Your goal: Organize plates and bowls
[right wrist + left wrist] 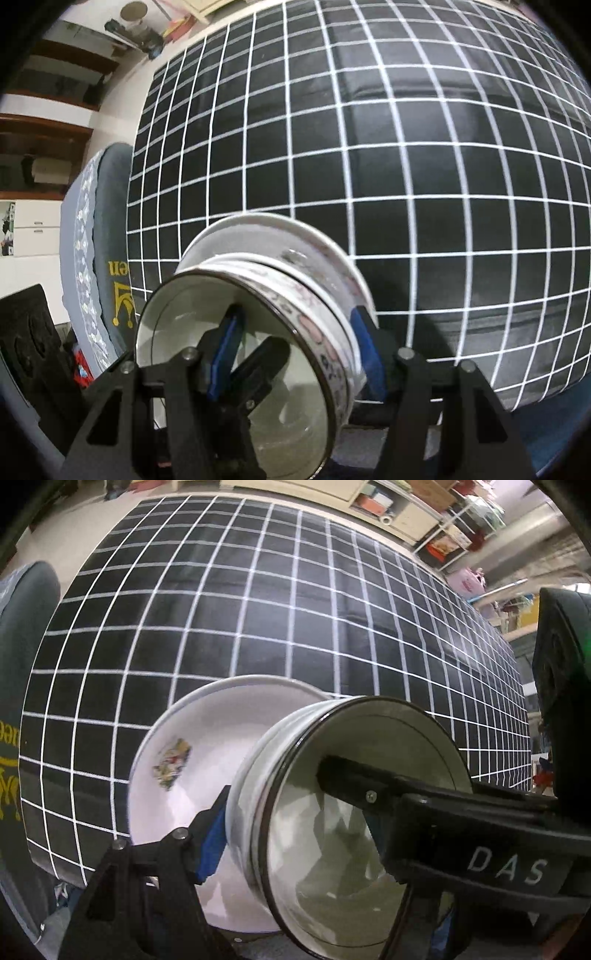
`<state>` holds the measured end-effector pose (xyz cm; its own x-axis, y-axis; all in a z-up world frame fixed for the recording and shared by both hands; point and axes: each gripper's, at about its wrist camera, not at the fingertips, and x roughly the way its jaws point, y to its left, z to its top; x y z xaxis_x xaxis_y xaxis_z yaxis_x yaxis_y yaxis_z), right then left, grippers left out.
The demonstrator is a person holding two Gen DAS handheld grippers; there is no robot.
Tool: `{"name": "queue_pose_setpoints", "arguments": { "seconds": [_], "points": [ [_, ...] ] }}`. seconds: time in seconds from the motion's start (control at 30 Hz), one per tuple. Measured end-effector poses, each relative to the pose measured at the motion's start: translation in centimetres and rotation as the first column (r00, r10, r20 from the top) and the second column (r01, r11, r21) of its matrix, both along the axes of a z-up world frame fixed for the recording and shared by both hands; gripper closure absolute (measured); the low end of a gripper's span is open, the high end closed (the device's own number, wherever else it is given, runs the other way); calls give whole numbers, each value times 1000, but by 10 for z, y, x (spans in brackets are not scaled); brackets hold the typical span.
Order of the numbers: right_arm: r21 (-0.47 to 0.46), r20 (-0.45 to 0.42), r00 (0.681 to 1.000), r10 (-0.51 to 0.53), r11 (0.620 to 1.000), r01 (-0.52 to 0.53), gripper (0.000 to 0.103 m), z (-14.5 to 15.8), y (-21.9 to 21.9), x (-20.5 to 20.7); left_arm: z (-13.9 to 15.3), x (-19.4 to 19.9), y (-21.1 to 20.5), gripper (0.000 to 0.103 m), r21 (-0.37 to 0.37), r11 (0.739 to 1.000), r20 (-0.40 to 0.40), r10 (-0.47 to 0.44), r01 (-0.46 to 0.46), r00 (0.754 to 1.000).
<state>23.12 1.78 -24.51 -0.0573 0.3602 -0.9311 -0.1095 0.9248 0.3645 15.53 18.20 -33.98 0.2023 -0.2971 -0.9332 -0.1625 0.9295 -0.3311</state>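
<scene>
A: Gripping what, and with which jaws?

B: The right gripper (295, 354) has its blue-padded jaws clamped across the wall of a bowl (258, 332), one pad inside and one outside. The left gripper (306, 805) also pinches the bowl (343, 812), with a blue pad against its outer wall and a black finger (354, 779) inside.

A: How much room is around it?

B: The bowl and a plate (192, 760) sit at the near edge of a black grid-lined tabletop (258, 609). The whole far surface is open.

A: How does the bowl look, and which way does it point?

B: White, dark-rimmed, with a reddish pattern band. It is tipped on its side, mouth toward both cameras, base against the white plate, which has a colourful print in its middle.
</scene>
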Motion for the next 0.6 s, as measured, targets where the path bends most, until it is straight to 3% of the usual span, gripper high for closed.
{"name": "queue_pose_setpoints", "arguments": {
  "seconds": [0.6],
  "points": [
    [6,-6,1000,27,1000,-27,40,-9,3,8,-4,0,19,37,-14,1000,23,-20,21,1000]
  ]
}}
